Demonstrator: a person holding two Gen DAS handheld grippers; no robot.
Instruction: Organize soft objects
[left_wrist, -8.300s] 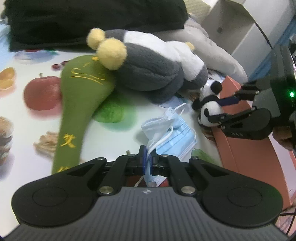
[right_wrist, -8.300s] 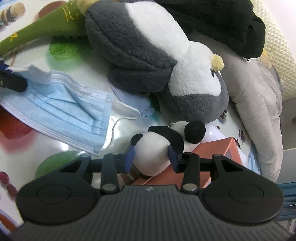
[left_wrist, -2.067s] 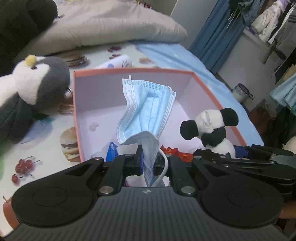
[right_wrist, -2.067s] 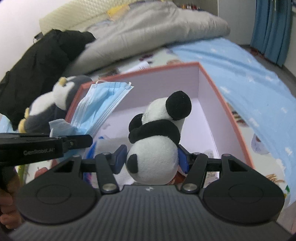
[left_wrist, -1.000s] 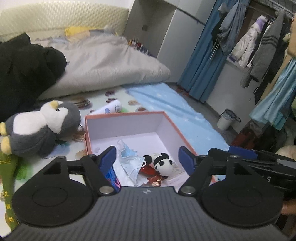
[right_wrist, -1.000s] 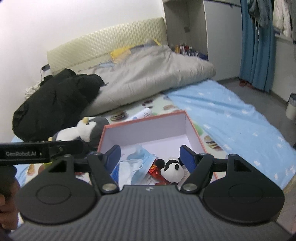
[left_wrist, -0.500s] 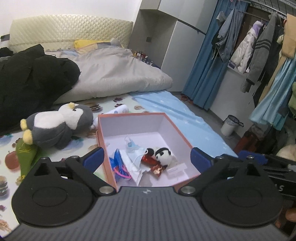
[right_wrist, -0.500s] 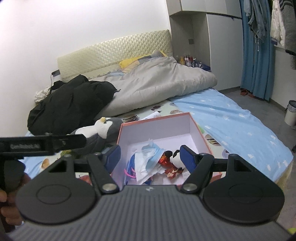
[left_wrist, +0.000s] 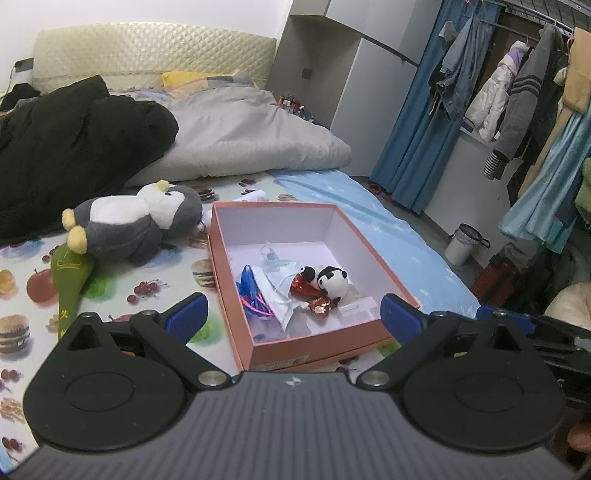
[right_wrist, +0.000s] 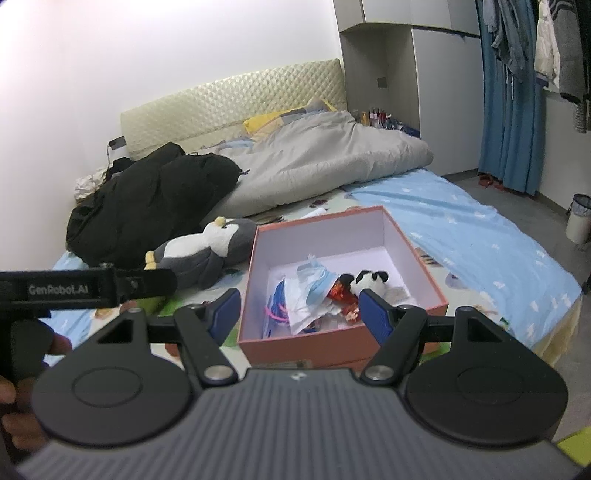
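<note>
On the far left of the left wrist view a black coat (left_wrist: 70, 147) lies heaped against a grey duvet (left_wrist: 243, 144), and below it a green plush stick (left_wrist: 72, 275) rests on the fruit-printed mat (left_wrist: 155, 273), its upper end tucked under the feet of a grey and white penguin toy (left_wrist: 136, 218) lying on its side. Just right of the penguin stands an open salmon-coloured box (left_wrist: 314, 345) with a white inside. In the box, from left to right, lie a blue and pink tangle (left_wrist: 253, 295), a crumpled blue face mask (left_wrist: 280, 282), a red shiny wrapper (left_wrist: 312, 295) and a small panda toy (left_wrist: 332, 282), all bunched together near the box's front half; the panda touches the wrapper. The left gripper (left_wrist: 291, 314) hangs above and in front of the box with its jaws spread wide, having just been opening, and nothing between them. In the right wrist view the same box (right_wrist: 306, 347) sits between the blue fingertips (right_wrist: 375, 317) of the right gripper (right_wrist: 295, 314), whose jaws stand apart and hold nothing; the mask (right_wrist: 314, 280) and panda (right_wrist: 367, 280) lie inside. Further right, a pale blue sheet (right_wrist: 480, 236) covers the bed's edge, a blue curtain (right_wrist: 509, 110) hangs behind, and a small white bin (right_wrist: 580, 218) stands on the floor.
</note>
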